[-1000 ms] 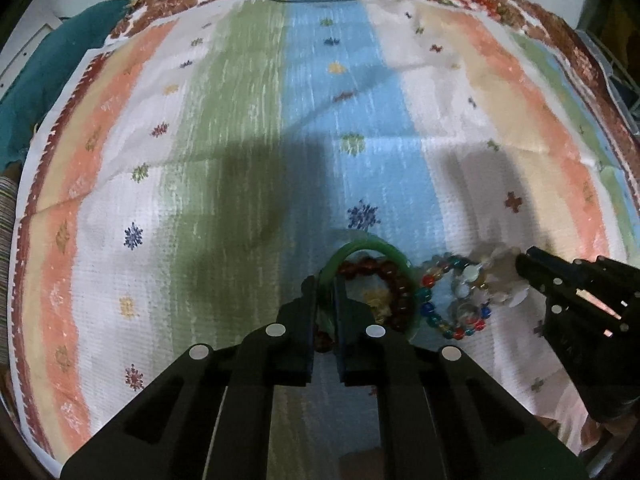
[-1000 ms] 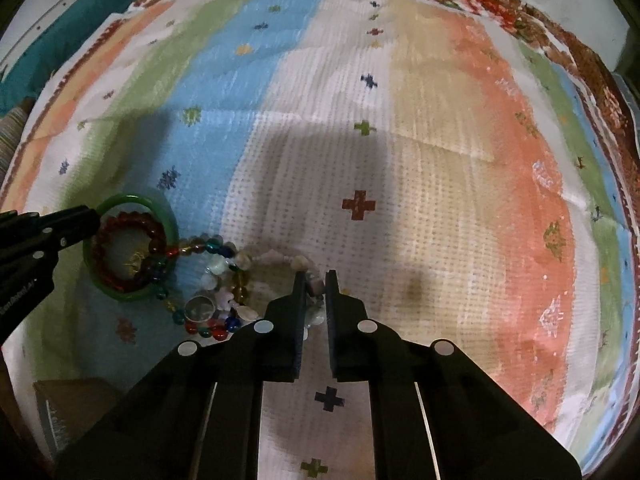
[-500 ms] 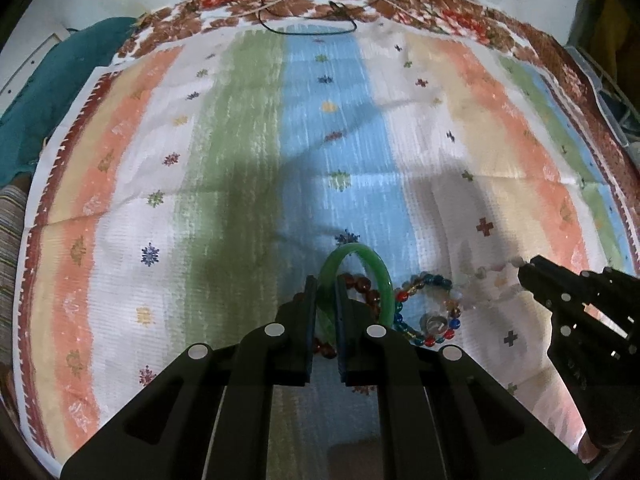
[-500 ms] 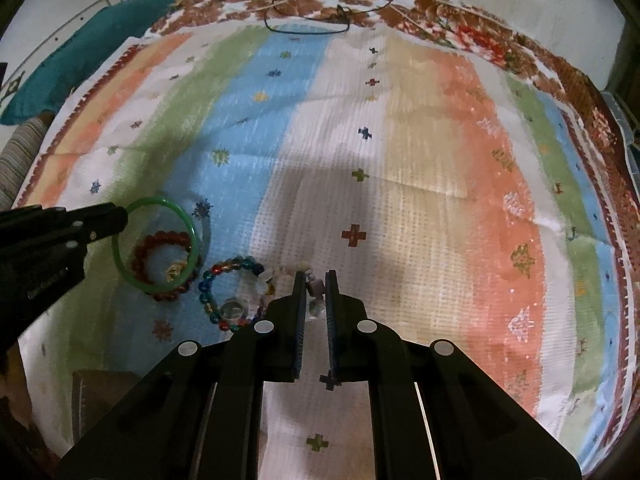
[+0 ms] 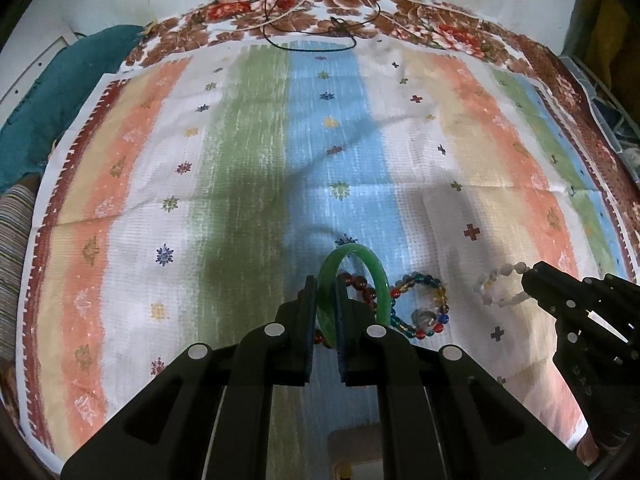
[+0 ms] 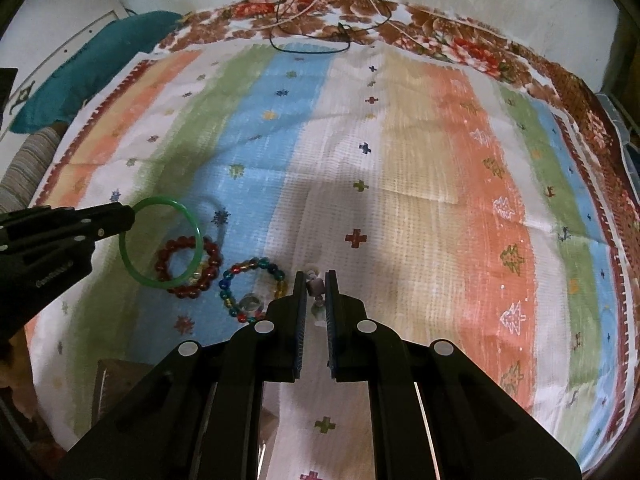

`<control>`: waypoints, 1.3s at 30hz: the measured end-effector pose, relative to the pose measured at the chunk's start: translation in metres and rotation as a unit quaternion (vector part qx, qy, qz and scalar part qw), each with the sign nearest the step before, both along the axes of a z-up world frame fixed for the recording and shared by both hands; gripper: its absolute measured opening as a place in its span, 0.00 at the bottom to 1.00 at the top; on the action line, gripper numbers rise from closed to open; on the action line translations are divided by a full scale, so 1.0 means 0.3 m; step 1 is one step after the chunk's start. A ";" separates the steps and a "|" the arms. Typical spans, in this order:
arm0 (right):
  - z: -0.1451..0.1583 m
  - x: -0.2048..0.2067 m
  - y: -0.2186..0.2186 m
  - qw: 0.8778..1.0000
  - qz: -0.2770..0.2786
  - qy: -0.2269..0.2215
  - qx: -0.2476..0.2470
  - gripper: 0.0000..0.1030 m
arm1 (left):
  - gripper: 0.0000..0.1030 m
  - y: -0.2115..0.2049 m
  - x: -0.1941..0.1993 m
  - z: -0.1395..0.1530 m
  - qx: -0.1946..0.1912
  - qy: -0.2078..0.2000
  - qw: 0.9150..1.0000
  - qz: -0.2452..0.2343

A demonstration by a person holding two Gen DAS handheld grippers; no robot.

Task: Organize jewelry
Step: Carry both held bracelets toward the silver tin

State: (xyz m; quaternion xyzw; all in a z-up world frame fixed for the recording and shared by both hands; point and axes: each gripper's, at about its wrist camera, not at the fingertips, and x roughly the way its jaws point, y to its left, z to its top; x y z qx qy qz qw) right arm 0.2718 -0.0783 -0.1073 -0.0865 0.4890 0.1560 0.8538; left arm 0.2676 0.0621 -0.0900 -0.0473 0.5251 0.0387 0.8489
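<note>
I'm gripping the smooth green glass bangle edge-on w/ the left gripper, clamped on its rim, clear of the striped woven cloth. The right gripper is pinching the pale white bead bracelet; I'm holding both apart to sort separately. The dark red bead bracelet & multicolour glass bead bracelet are lying on the cloth.

striped cloth bears red bead bracelet, multicoloured bracelet.

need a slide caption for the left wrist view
Left gripper lifts green bangle; right gripper holds white bead bracelet above striped cloth.
</note>
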 end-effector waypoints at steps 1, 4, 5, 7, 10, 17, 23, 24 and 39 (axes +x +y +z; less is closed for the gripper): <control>0.001 -0.003 -0.001 1.000 0.000 0.000 0.001 0.10 | 0.08 -0.003 -0.003 0.002 0.001 -0.001 1.000 -0.001; 0.012 -0.016 -0.003 1.000 0.001 -0.002 0.005 0.10 | 0.08 -0.014 -0.016 0.013 0.007 -0.004 1.000 -0.003; 0.016 -0.021 -0.002 1.000 0.001 -0.003 0.006 0.10 | 0.08 -0.016 -0.020 0.017 0.008 -0.006 1.000 -0.004; 0.023 -0.030 0.000 1.000 0.003 -0.005 0.008 0.10 | 0.08 -0.024 -0.031 0.028 0.008 -0.009 1.000 -0.005; 0.040 -0.045 -0.003 1.000 -0.002 -0.013 0.013 0.10 | 0.08 -0.034 -0.045 0.041 0.009 -0.013 1.000 -0.009; 0.103 -0.083 -0.026 0.999 -0.008 -0.035 0.031 0.10 | 0.08 -0.038 -0.103 0.096 0.008 -0.029 0.999 -0.011; 0.135 -0.125 -0.031 0.998 -0.003 -0.046 0.039 0.10 | 0.08 -0.041 -0.166 0.146 0.002 -0.046 0.999 -0.014; 0.138 -0.133 -0.031 0.998 -0.002 -0.047 0.041 0.10 | 0.08 -0.042 -0.173 0.150 0.003 -0.048 0.999 -0.015; 0.210 -0.277 -0.033 0.995 0.020 -0.085 0.056 0.10 | 0.08 -0.073 -0.309 0.222 0.009 -0.077 0.997 -0.030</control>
